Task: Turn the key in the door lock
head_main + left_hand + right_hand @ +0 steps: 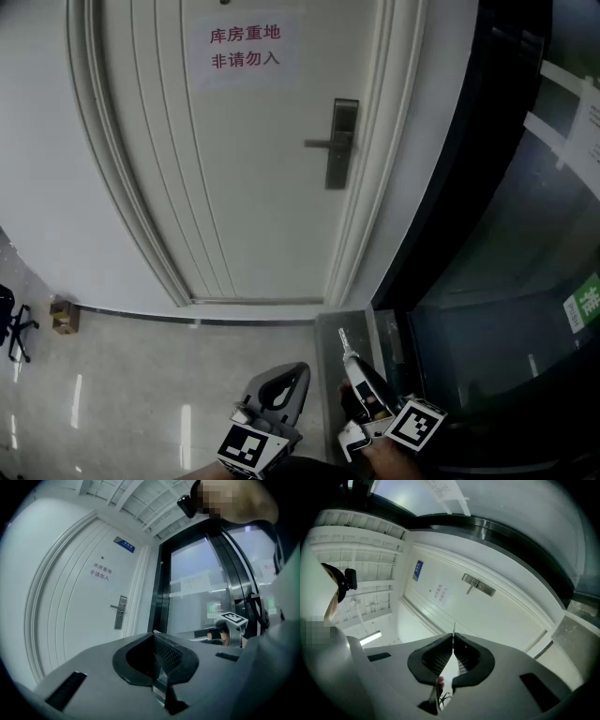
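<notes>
White wall point(37, 187), glossy grey tiled floor point(122, 394), dark glass partition point(506, 234) at right, black office chair point(11, 323) and small brown box point(64, 316) far left.

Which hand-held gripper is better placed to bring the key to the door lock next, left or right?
Right. The right hand-held gripper is shut on the key, whose blade points toward the door; the left hand-held gripper is shut and empty.
</notes>
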